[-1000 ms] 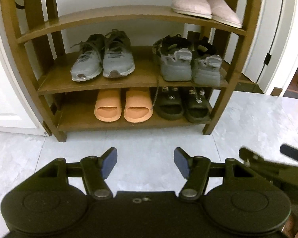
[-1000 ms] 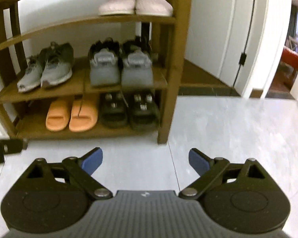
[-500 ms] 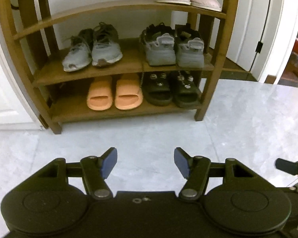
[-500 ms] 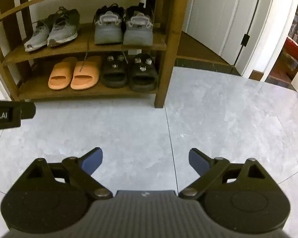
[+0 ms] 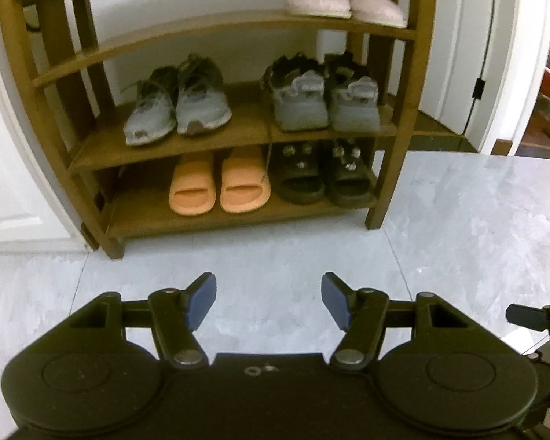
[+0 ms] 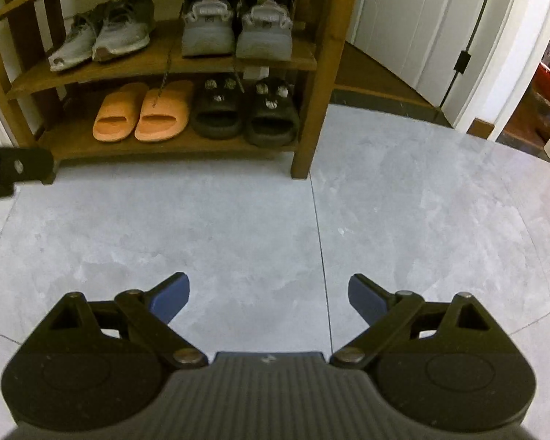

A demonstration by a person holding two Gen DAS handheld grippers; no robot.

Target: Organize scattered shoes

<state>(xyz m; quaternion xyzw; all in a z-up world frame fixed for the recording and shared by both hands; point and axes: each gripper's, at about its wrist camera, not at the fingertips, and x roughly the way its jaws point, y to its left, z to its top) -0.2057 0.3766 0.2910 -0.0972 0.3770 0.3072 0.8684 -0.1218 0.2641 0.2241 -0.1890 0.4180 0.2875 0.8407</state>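
Nearest us, our left gripper (image 5: pixel 268 299) hangs over bare grey floor tile (image 5: pixel 282 256), its blue-padded jaws spread wide with nothing between them. Our right gripper (image 6: pixel 269 299) is just as released, jaws parted over the same tile and empty. In the right wrist view a black part of the left tool pokes in at nine o'clock; in the left wrist view a black part of the right tool shows at four o'clock.

Beyond the tile, at twelve o'clock, stands the wooden shoe rack (image 5: pixel 403 117), and every shoe we see sits on it in pairs, toes toward us. On the bottom shelf the orange slides (image 5: pixel 219 187) lie side by side, with the black studded sandals (image 5: pixel 322 179) just beside them toward three o'clock. One shelf up, the grey laced sneakers (image 5: pixel 179 106) sit at eleven o'clock and the chunky grey trainers (image 5: pixel 326 99) at one o'clock; a lace from them dangles down over the shelf below. On the next shelf up, the pink fuzzy slippers (image 5: pixel 343 0) rest at the one o'clock end.

Farthest, at two o'clock, a white door (image 6: pixel 418 25) stands beside the rack.
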